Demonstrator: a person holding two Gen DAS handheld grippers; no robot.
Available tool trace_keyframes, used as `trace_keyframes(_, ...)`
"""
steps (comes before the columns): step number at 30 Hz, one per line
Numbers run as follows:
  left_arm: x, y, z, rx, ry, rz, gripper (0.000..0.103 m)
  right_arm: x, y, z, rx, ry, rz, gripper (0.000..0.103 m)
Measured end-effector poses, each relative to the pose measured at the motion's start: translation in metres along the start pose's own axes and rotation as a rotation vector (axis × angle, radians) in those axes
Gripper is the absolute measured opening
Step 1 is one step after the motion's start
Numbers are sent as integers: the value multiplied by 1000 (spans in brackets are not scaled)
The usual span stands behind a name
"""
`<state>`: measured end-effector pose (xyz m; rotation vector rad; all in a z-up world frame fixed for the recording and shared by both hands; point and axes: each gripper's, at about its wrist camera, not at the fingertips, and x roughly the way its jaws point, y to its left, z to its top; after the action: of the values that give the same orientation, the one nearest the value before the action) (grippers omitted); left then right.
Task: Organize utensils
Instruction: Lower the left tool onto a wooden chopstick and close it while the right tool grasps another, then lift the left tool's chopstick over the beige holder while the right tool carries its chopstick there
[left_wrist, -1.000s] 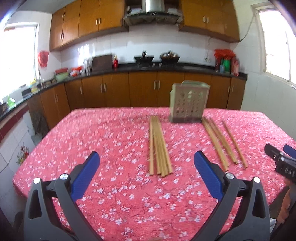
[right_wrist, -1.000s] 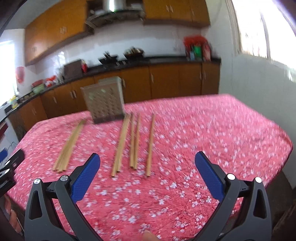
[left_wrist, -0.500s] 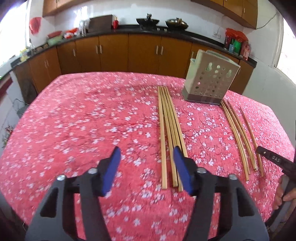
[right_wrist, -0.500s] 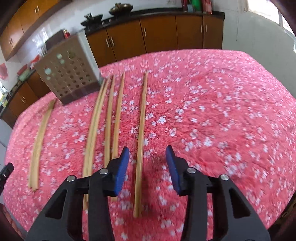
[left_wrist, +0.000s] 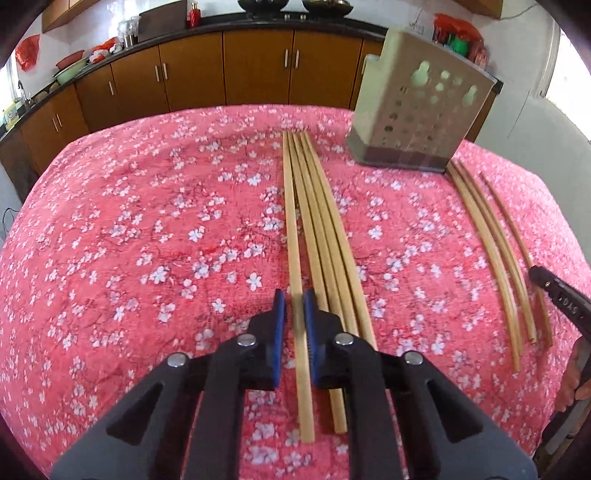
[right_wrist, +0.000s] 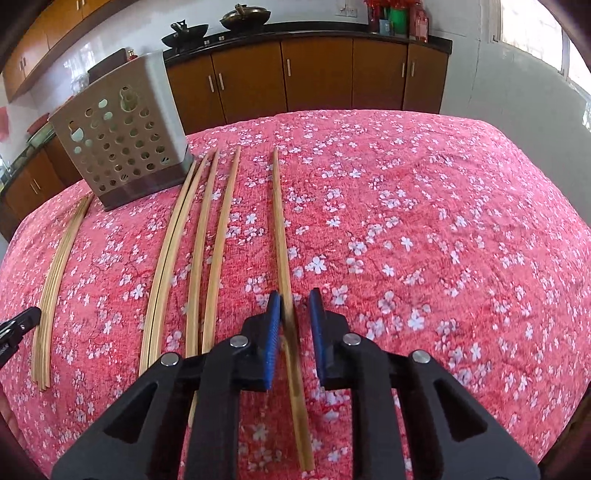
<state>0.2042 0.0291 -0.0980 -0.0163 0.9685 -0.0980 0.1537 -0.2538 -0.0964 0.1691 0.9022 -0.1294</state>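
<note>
Left wrist view: my left tool is closing its blue pads on the leftmost chopstick of a bundle lying mid-tabletop — pads nearly touching it.

Right wrist view: my right tool is straddling a lone chopstick — narrowly apart, not clamped. The perforated holder is standing toward the far-left corner.

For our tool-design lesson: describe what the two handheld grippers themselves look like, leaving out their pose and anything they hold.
Both match. The left gripper and right gripper are black plastic clamp-like frames with triangular cut-outs and silver rivets at the pivots. Each finger ends in a blue ribbed pad. No cables or sleeves show.
</note>
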Motion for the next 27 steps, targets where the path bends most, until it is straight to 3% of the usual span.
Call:
trace_keyframes(4,4,3,7,12,-8,25,9,6,2,5,-23,-8,-2,17)
trace_keyframes(6,10,12,16,0,-15,40,9,10,1,9,-36,-13,-2,10)
trace_keyframes(11,16,42,29,-41,-37,55,9,21,-21,23,33,-34,-19,9)
trace_keyframes(20,3,53,14,-41,-75,24,11,16,-27,16,32,-44,-2,9)
trace_keyframes(27,-4,53,8,-21,-77,50,9,7,-27,11,12,-45,-7,8)
